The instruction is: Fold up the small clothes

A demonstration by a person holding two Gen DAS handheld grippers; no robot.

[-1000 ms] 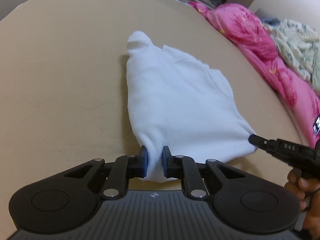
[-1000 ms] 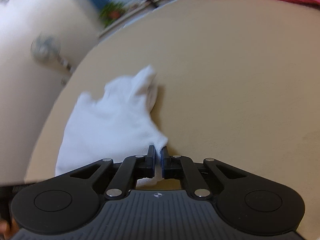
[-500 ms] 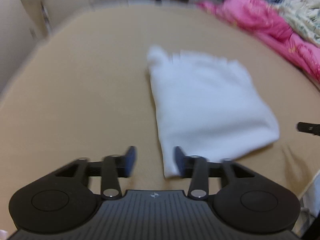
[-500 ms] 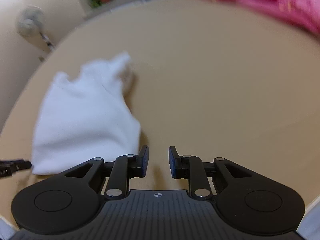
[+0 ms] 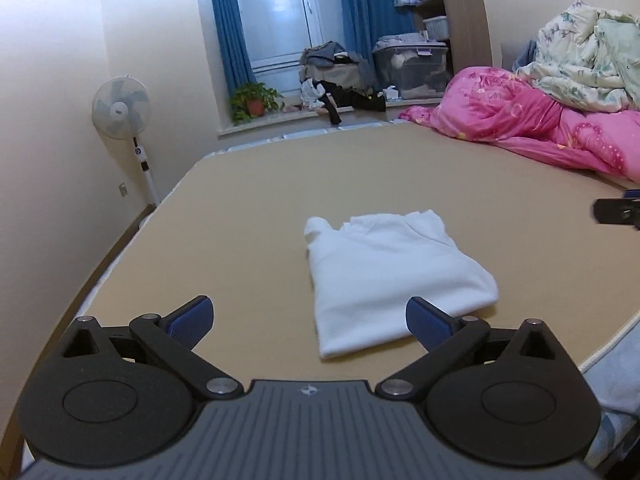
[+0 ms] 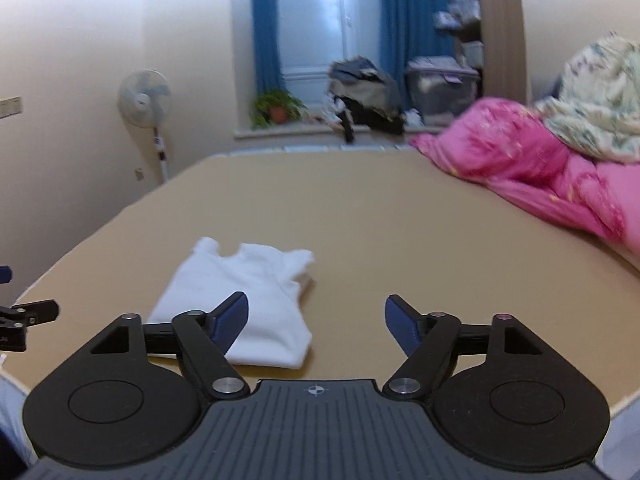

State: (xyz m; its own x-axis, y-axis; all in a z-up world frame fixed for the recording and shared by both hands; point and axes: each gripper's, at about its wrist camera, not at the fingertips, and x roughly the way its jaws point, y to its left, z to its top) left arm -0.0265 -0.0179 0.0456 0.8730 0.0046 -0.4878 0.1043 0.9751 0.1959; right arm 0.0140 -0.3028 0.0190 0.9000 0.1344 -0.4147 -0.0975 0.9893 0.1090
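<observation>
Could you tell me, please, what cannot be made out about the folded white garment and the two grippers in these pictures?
- Folded white cotton garment: its layers underneath are hidden by its own top layer in both views; in the right wrist view a black finger covers part of its near edge.
- Right gripper: cut off by the left wrist view's right edge.
- Left gripper: cut off by the right wrist view's left edge.
</observation>
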